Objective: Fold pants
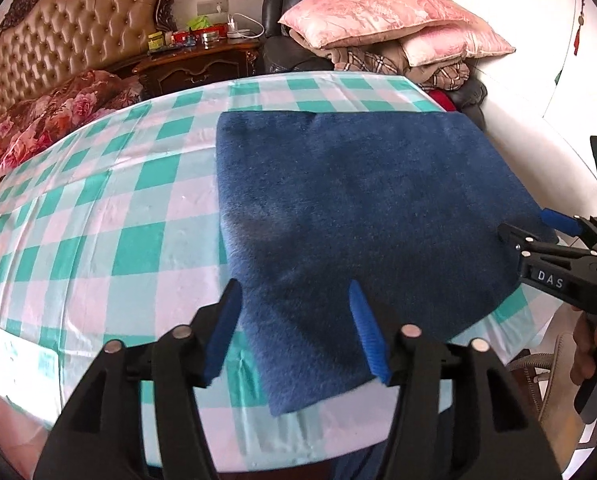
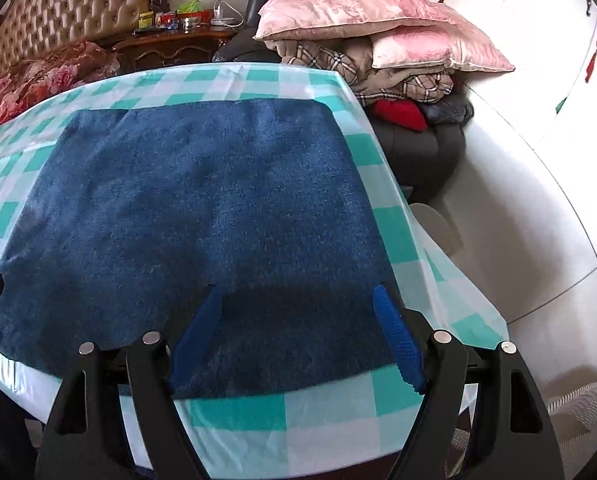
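My left fingers (image 1: 294,332) stand parted and empty over the lower left corner of the fuzzy dark-blue folded pants (image 1: 362,216), lying flat across the green-checked bench (image 1: 98,216); my right fingers (image 2: 298,340) gape wide, holding nothing, apparently freeing the finished fold.

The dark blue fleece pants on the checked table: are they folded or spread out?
Folded. The dark blue fleece pants lie flat as one compact rectangle with straight edges; no separate legs show.
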{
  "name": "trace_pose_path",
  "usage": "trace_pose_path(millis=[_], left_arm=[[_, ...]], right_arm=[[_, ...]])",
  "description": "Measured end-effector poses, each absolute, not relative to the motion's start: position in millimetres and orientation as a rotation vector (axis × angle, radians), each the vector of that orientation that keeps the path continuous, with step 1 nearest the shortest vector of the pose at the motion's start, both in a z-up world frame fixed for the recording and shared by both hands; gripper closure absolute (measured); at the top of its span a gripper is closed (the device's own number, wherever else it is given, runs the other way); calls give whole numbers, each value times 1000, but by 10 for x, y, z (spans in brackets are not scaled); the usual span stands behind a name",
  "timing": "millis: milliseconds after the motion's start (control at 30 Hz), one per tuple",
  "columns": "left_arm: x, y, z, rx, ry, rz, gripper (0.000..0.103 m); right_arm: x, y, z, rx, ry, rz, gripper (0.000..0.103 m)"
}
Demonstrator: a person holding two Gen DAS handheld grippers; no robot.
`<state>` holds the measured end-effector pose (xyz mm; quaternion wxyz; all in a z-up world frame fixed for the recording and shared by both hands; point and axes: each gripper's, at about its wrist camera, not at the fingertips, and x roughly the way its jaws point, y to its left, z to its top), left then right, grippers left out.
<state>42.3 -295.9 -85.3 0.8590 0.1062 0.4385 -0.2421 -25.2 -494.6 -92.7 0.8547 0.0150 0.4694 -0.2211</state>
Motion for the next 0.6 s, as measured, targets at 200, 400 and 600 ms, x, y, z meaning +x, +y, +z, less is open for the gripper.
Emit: trace_pose_path(millis=[200,400,600], left_arm=[[332,-2827,-665,175,884,-512,30],[206,-2768,-525,131,877,-548,24],[42,-2733,-363,108,855,-581,13]], right_arm=[[-416,-4784,-699,56,941,-449,28],[-613,-4590,-449,68,890,-436,28],[-794,-4416,-263,83,850,-432,28]])
